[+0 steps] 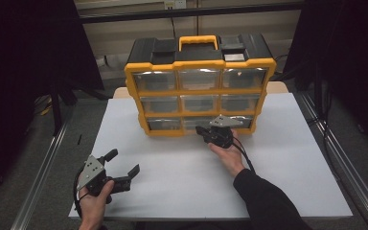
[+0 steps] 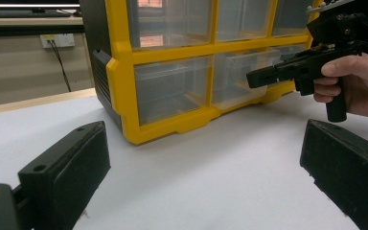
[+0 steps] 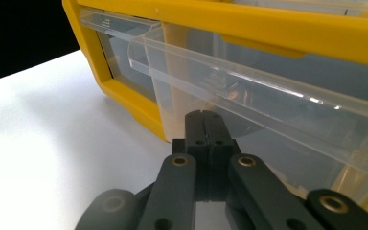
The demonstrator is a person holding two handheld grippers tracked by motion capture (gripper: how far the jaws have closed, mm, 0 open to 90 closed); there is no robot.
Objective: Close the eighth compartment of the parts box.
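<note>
We see a yellow-framed black plastic organiser case with a yellow carry handle and clear plastic drawers (image 1: 200, 84) standing upright on the white table (image 1: 182, 177), at about twelve o'clock from the table's middle. Its front shows three rows of three drawers. In the bottom row the clear middle drawer (image 3: 249, 91) stands pulled out a little from the yellow frame; in the left gripper view it juts forward beyond its neighbour.

Our right gripper (image 1: 202, 130) is held level in front of that bottom row, at about one o'clock from the table's middle, its jaws pressed flat together with nothing between them. In the right gripper view the clenched tips sit just below the drawer's clear front lip; we cannot tell whether they touch it. The right hand (image 1: 230, 155) grips the handle from below, its dark sleeve trailing toward five o'clock.

Our left gripper (image 1: 123, 162) rests near the table's near left corner, at about seven o'clock, well apart from the case. Its jaws are spread wide and empty, bare table between them, pointing toward the case.
</note>
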